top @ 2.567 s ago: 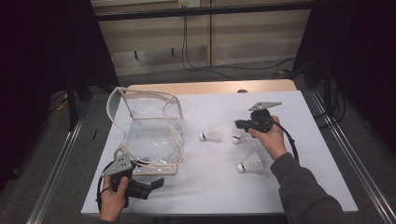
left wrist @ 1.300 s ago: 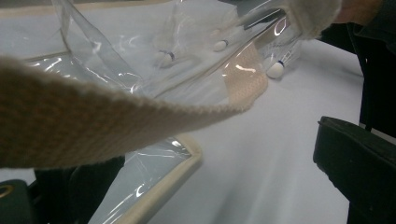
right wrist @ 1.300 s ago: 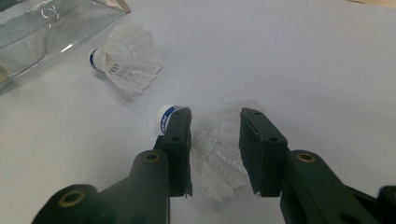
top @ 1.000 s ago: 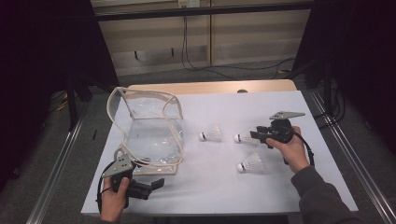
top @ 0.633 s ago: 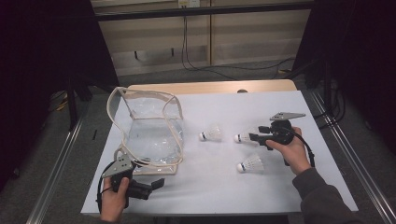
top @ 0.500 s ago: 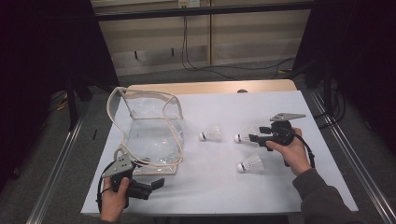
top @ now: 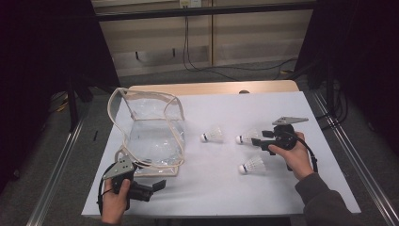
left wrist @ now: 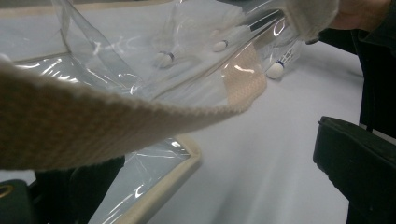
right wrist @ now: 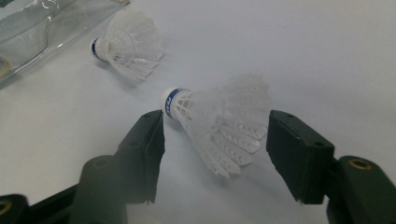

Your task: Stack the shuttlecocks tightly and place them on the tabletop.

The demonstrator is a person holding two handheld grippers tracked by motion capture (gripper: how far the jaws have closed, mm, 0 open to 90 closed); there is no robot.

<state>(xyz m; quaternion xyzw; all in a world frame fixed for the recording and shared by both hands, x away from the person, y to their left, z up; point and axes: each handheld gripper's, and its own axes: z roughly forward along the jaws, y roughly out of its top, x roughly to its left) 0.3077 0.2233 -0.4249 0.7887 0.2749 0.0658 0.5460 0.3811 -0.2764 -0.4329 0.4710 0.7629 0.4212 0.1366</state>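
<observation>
White plastic shuttlecock with a blue-banded cork (right wrist: 212, 119) lies on the tabletop (top: 226, 188) between the jaws of your right claw (right wrist: 215, 135); the jaws have just been closing a little but stand apart, and neither pad presses on its skirt. A second shuttlecock (right wrist: 123, 44) lies beyond the claw, near the clear plastic bag with beige webbing trim (top: 150, 136). Your left claw (top: 157, 186) stands apart around that bag's beige edge.
</observation>
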